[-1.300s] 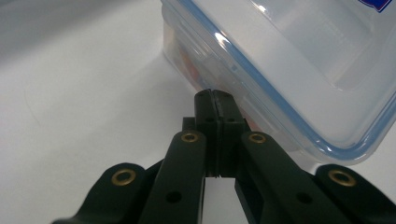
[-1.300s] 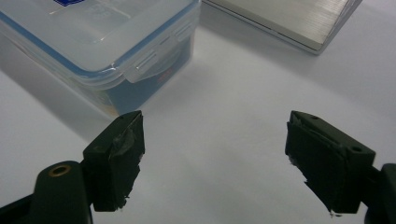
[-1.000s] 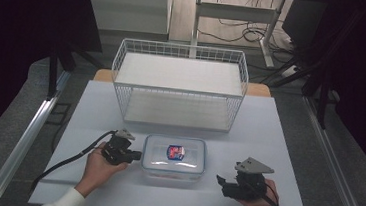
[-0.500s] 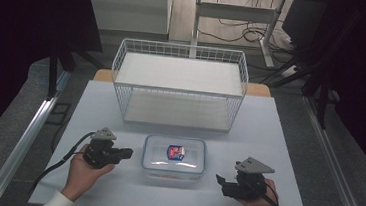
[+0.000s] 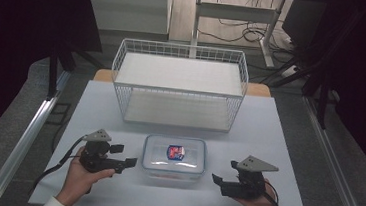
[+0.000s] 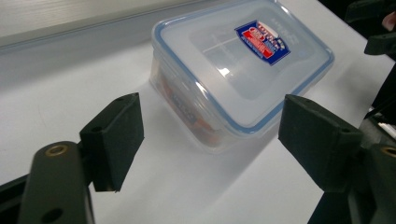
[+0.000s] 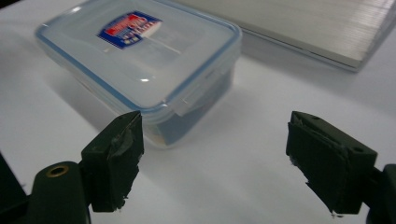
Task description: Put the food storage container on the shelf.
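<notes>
Left side first: my left gripper (image 5: 126,163) sits in the person's left hand (image 5: 80,178) just left of the clear rectangular plastic container with a blue-rimmed lid (image 5: 173,157), apart from it. Its jaws have just been opening and now stand wide, nothing between them. The left gripper view confirms it: both black pads (image 6: 113,140) wide apart over bare surface, container (image 6: 238,65) ahead, untouched. That view also shows something orange-red inside the container near its bottom, hard to make out from the high view.

Centre: container rests flat on the pale grey surface (image 5: 278,136), lid on, red-blue label on top, just in front of the white wire basket (image 5: 180,85).

Right: my right gripper (image 5: 218,181) rests in the right hand (image 5: 255,202), near the container's right side, not touching. The right gripper view shows its jaws spread wide and empty, plus a lid latch tab on the container's (image 7: 140,60) near side that the high view doesn't resolve.
</notes>
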Available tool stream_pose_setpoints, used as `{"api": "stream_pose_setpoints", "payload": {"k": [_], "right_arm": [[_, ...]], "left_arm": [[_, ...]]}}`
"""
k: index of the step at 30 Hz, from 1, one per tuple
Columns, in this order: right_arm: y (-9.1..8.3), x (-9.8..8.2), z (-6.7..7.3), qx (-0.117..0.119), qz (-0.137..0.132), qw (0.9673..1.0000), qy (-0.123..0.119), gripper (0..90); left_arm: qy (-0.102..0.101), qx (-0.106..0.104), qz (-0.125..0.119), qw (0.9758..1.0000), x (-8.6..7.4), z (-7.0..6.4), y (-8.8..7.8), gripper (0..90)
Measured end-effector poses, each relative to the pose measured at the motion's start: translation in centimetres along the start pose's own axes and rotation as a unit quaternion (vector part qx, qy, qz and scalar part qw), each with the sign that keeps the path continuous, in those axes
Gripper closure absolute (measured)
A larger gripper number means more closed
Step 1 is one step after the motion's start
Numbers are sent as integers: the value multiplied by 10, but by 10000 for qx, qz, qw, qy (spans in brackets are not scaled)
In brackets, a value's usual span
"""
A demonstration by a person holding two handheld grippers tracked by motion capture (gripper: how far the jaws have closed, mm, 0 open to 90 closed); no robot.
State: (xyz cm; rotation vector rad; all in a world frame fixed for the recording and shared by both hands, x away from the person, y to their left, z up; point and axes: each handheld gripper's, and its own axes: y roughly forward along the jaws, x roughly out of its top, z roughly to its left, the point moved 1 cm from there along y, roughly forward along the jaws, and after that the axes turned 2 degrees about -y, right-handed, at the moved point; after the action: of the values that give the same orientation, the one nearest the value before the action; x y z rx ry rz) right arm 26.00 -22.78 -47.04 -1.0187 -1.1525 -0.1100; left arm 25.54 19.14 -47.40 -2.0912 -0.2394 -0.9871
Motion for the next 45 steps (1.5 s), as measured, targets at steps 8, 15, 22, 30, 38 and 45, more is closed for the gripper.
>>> {"api": "stream_pose_setpoints", "payload": {"k": [8,15,22,30,38,45], "right_arm": [[11,6,-2,619,33,9974,364,190],[28,14,-6,877,53,9933,754,178],[43,20,-11,981,153,9901,992,175],[53,22,-22,1168,142,9843,1312,150],[61,19,-22,1304,301,9805,1440,126],[79,16,-28,1628,506,9670,1896,138]], "left_arm": [[-302,-309,34,9991,5,2,10,168],[-579,-518,93,9969,11,10,26,125],[-863,-800,370,9924,13,20,50,108],[-1055,-1089,625,9865,8,22,66,114],[-1232,-1304,787,9806,4,24,79,159],[-1383,-1409,743,9775,2,31,77,241]]}}
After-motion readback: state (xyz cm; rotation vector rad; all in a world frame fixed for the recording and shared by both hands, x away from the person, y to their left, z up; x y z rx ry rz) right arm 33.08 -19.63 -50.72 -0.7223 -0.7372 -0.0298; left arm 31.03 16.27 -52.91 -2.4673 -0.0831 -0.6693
